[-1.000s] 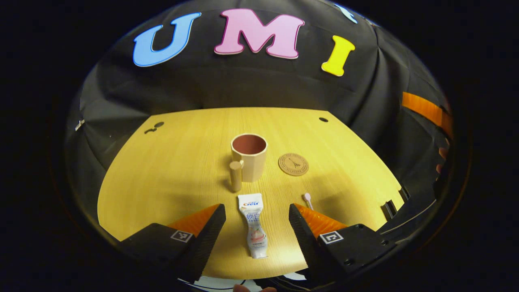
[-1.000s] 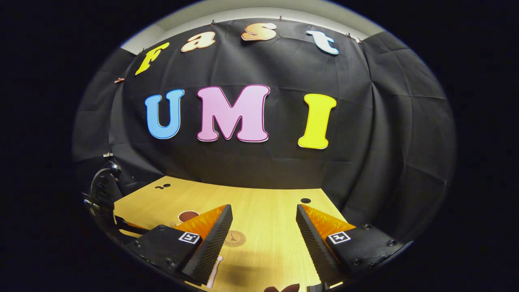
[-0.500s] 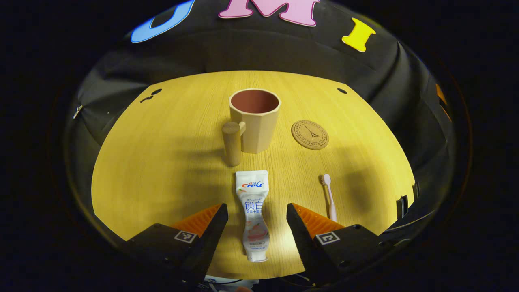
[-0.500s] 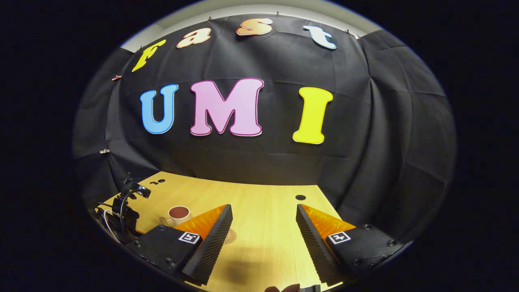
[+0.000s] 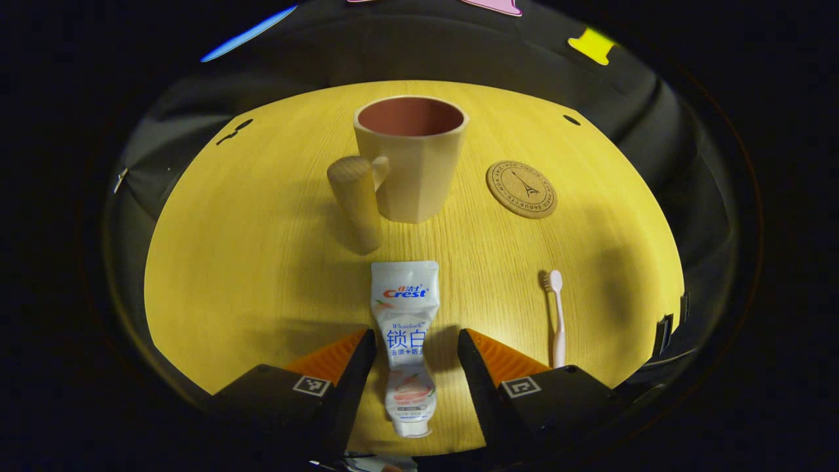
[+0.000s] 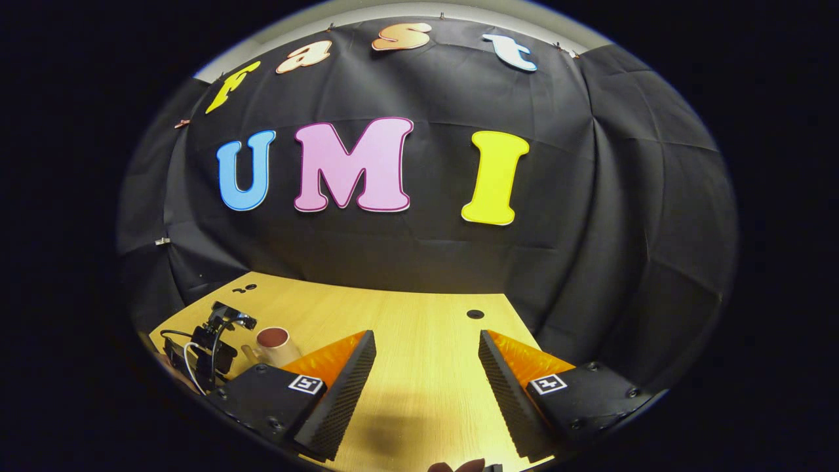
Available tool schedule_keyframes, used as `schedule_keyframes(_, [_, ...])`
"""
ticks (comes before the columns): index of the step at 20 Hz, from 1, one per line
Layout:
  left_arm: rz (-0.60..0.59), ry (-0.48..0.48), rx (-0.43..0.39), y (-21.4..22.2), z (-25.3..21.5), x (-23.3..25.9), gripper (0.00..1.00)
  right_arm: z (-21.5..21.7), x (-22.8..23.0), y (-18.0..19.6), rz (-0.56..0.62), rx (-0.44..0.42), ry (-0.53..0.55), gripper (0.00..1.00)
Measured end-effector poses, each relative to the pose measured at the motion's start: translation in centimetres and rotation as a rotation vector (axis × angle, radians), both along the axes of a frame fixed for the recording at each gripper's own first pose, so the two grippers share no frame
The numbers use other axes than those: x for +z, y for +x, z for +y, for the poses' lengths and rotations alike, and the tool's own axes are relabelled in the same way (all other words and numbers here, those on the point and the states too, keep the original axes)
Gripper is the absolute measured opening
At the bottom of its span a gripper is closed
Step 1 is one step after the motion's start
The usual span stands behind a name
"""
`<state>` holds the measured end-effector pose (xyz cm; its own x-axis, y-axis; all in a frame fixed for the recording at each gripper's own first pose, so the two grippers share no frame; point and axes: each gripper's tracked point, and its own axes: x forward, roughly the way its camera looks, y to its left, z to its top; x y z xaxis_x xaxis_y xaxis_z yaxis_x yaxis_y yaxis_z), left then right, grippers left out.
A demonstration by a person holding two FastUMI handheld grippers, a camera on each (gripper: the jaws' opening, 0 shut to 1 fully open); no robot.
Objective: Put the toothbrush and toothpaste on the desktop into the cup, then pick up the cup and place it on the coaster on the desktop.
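Observation:
In the left gripper view a white toothpaste tube (image 5: 404,334) lies flat on the wooden desktop (image 5: 262,262), cap end nearest me. My left gripper (image 5: 414,367) is open and low over the tube, one finger on each side, not pressing it. A pink toothbrush (image 5: 557,314) lies to the right. Beyond stand a beige cup (image 5: 411,157) with a cylindrical handle and a round cork coaster (image 5: 522,189) to its right. In the right gripper view my right gripper (image 6: 425,387) hangs open above the desktop (image 6: 419,328), nothing between its fingers; the cup (image 6: 274,344) sits at far left.
The other gripper's body with cables (image 6: 206,347) shows at the left of the right gripper view, beside the cup. Small dark holes (image 5: 571,120) mark the desktop's far corners. Black cloth walls close the booth behind and at the sides.
My left gripper has moved forward and down, so the toothpaste tube now lies between its fingers and the cup looks nearer. The right gripper has drifted slightly; its fingers stay open.

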<state>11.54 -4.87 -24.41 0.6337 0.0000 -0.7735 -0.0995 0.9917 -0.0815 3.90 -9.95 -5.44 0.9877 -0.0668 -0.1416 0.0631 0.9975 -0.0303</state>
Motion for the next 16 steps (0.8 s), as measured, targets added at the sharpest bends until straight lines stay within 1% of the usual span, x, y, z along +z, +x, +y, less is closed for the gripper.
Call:
schedule_keyframes(3, [0.009, 0.026, -0.014, 0.0, 0.0, -0.2, 0.69, 0.1, -0.1, 0.0, 0.005, 0.0, 0.006, 0.97])
schedule_keyframes(6, [0.024, 0.026, -0.003, 0.0, 0.0, -0.4, 0.67, 0.7, -0.5, -0.1, 0.011, 0.005, 0.009, 0.97])
schedule_keyframes(9, [0.049, 0.01, 0.037, -0.1, -0.2, -0.4, 0.64, 2.0, -0.8, -0.3, 0.023, 0.015, 0.014, 0.97])
schedule_keyframes(10, [0.052, 0.014, 0.027, -0.1, -0.4, -0.5, 0.62, 2.4, -0.8, -0.5, 0.027, 0.017, 0.019, 0.97])
schedule_keyframes(12, [0.044, 0.033, -0.025, 0.0, -0.7, -0.3, 0.53, 3.4, -1.1, -0.8, 0.033, 0.02, 0.031, 0.97])
schedule_keyframes(13, [0.04, 0.039, -0.041, 0.0, -0.9, -0.2, 0.38, 3.8, -1.3, -1.0, 0.039, 0.02, 0.035, 0.97])
schedule_keyframes(14, [0.039, 0.046, -0.057, 0.1, -1.0, -0.2, 0.33, 4.2, -1.6, -1.2, 0.048, 0.019, 0.037, 0.97])
schedule_keyframes(15, [0.041, 0.047, -0.07, 0.1, -1.0, -0.2, 0.3, 4.7, -2.0, -1.6, 0.063, 0.02, 0.04, 0.97])
schedule_keyframes(16, [0.04, 0.044, -0.081, 0.2, -1.0, -0.1, 0.3, 5.1, -2.5, -2.0, 0.081, 0.016, 0.045, 0.97])
